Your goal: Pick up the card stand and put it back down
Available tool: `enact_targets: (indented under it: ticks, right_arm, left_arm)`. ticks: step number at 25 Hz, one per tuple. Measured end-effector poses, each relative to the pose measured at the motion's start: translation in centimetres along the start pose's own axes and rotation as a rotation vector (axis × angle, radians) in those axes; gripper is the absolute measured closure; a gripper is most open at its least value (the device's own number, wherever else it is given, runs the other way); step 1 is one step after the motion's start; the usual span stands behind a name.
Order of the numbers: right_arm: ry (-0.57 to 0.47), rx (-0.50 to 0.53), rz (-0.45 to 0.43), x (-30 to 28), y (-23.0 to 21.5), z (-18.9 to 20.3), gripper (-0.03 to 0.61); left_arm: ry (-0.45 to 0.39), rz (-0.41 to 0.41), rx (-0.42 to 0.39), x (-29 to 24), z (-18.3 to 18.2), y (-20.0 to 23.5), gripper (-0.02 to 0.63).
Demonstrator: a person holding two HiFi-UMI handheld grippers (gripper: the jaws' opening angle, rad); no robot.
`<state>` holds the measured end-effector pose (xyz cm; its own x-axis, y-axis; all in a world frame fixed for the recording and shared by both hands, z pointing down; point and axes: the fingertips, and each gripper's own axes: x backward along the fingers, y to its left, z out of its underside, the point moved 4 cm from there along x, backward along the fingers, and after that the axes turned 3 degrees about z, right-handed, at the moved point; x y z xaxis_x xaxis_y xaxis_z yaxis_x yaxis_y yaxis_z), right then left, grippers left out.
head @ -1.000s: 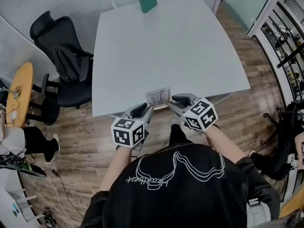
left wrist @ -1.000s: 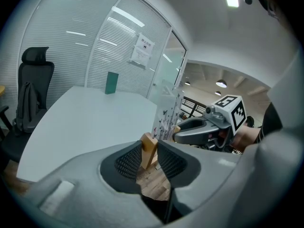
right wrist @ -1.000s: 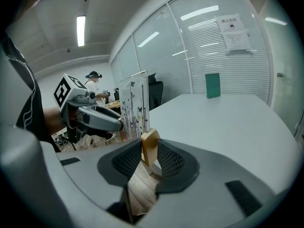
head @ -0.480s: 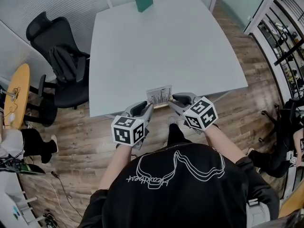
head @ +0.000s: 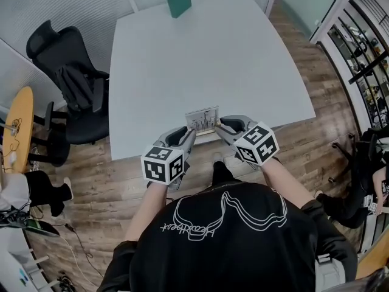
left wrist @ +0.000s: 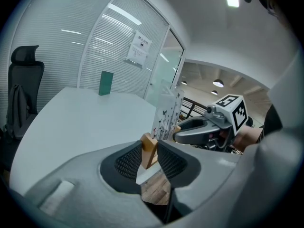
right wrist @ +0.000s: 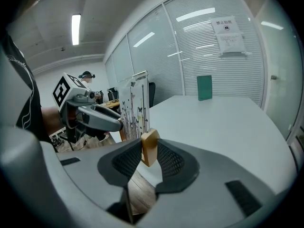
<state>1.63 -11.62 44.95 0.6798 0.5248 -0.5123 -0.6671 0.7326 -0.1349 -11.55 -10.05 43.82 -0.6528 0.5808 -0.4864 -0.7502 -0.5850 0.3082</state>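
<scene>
With my left gripper [left wrist: 150, 156] and right gripper [right wrist: 149, 156] each clamped on one end of the wooden base [left wrist: 148, 146] of the card stand [head: 202, 121] at the near edge of the tabletop [head: 200, 53], I'd move both hands level and together so the upright card [right wrist: 134, 108] neither twists nor tips.

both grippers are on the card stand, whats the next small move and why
Probably raise both grippers straight up together, keeping them level. The left gripper and right gripper are each shut on one end of the wooden-based card stand, which holds an upright printed card at the near edge of the white table. An uneven lift could tilt it.
</scene>
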Motion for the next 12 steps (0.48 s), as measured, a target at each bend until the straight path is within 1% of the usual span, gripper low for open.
enact_targets:
  ticks: [12]
  right_arm:
    - [0.025, -0.022, 0.005, -3.4, -7.0, -1.8, 0.472]
  left_arm:
    - [0.022, -0.002, 0.014, -6.3, -3.8, 3.5, 0.505]
